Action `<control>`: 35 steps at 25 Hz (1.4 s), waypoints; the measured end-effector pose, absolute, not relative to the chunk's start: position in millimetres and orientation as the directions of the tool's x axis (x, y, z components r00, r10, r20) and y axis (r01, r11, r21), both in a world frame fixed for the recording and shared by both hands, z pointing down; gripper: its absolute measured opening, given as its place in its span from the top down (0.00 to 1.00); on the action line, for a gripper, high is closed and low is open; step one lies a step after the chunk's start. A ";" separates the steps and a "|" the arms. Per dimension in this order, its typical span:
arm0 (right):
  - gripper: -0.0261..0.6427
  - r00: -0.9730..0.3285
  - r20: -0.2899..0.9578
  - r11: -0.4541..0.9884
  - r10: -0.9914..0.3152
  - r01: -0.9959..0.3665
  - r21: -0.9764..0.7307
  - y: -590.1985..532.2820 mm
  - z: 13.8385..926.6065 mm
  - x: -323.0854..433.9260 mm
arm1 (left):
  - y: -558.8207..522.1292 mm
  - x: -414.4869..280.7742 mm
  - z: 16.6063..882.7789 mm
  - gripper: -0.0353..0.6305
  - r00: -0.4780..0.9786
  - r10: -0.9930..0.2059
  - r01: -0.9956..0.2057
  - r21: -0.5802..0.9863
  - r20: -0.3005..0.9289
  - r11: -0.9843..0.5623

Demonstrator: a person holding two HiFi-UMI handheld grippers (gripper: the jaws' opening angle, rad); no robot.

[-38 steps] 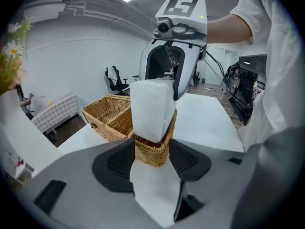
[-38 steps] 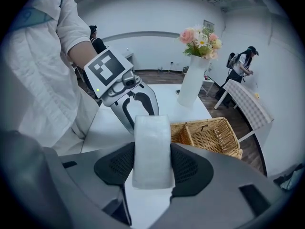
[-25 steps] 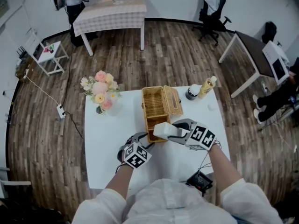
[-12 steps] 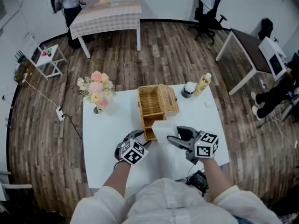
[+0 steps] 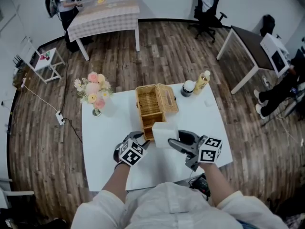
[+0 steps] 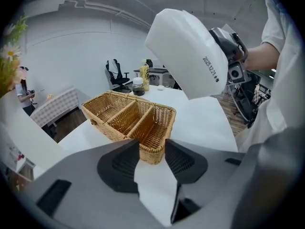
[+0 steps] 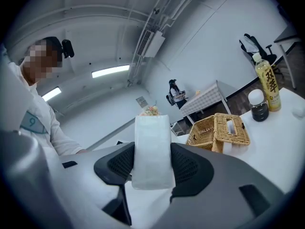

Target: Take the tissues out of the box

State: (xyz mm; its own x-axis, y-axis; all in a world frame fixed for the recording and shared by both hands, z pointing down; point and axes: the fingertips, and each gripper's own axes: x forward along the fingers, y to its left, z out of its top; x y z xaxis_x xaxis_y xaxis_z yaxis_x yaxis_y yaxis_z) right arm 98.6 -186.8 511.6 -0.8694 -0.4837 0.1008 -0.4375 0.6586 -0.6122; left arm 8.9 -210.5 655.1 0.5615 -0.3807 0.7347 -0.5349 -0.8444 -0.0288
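A white plastic-wrapped tissue pack [image 5: 164, 133] hangs just in front of the wicker box [image 5: 148, 105], whose lid [image 5: 167, 98] stands open. My right gripper [image 5: 173, 141] is shut on the pack [image 7: 152, 151], pads pressed on both its sides. In the left gripper view the pack [image 6: 190, 51] floats above the box [image 6: 131, 120]. My left gripper [image 5: 141, 141] sits low by the box's near end. Its jaws are closing, and my left gripper [image 6: 152, 157] shows only bare table between them. The box's compartments look empty.
On the white table [image 5: 105, 142] a vase of flowers [image 5: 93, 90] stands at the far left. A yellow bottle [image 5: 202, 82] and a dark jar [image 5: 188, 88] stand at the far right. A black device [image 5: 202, 184] lies at the near edge.
The right gripper has drawn the tissue pack back from over the box toward me. The left gripper stays by the box's near end, its jaws narrower.
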 end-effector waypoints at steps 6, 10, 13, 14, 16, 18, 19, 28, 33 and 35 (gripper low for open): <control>0.59 -0.860 0.031 0.631 -0.510 -0.398 -0.666 -178.5 497.6 101.3 | -202.6 6.2 594.6 0.76 0.690 -0.490 -0.674 0.225 0.533 -0.704; 0.59 -0.860 0.007 0.629 -0.510 -0.378 -0.680 -174.6 490.2 98.5 | -192.9 3.7 563.1 0.88 0.753 -0.537 -0.658 0.446 0.379 -0.607; 0.59 -0.865 0.000 0.632 -0.502 -0.367 -0.683 -170.8 485.9 95.9 | -184.4 5.2 540.6 0.94 0.779 -0.553 -0.614 0.541 0.297 -0.575; 0.59 -0.866 -0.008 0.630 -0.500 -0.358 -0.689 -169.6 484.1 95.4 | -181.6 6.9 533.6 0.94 0.786 -0.556 -0.597 0.569 0.272 -0.566; 0.59 -0.866 -0.025 0.625 -0.499 -0.340 -0.703 -168.3 480.9 94.7 | -176.8 10.3 523.6 0.94 0.789 -0.566 -0.579 0.602 0.241 -0.550; 0.59 -0.865 -0.038 0.617 -0.501 -0.326 -0.716 -167.7 479.3 94.5 | -172.6 11.2 519.8 0.94 0.777 -0.584 -0.586 0.608 0.235 -0.535; 0.59 -0.863 -0.045 0.612 -0.503 -0.319 -0.724 -167.4 478.8 94.8 | -170.6 11.1 519.9 0.94 0.771 -0.591 -0.591 0.609 0.236 -0.529; 0.59 -0.834 -0.079 0.556 -0.545 -0.290 -0.779 -169.8 482.0 102.7 | -164.7 3.8 526.7 0.94 0.764 -0.594 -0.600 0.614 0.251 -0.513; 0.59 -0.835 -0.067 0.555 -0.546 -0.301 -0.776 -168.9 482.4 100.8 | -162.4 3.6 523.9 0.94 0.773 -0.586 -0.589 0.620 0.243 -0.518; 0.59 -0.837 -0.064 0.549 -0.544 -0.297 -0.782 -167.9 482.0 98.4 | -161.2 3.3 522.9 0.94 0.776 -0.583 -0.584 0.624 0.240 -0.519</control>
State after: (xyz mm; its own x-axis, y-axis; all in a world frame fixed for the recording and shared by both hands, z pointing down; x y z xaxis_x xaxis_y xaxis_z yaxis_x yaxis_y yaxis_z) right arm 98.4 -167.9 482.0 -0.8368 -0.5438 -0.0641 -0.2967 0.5488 -0.7816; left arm 3.3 -161.2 522.9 0.7759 -0.5833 0.2403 -0.5837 -0.5192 0.6243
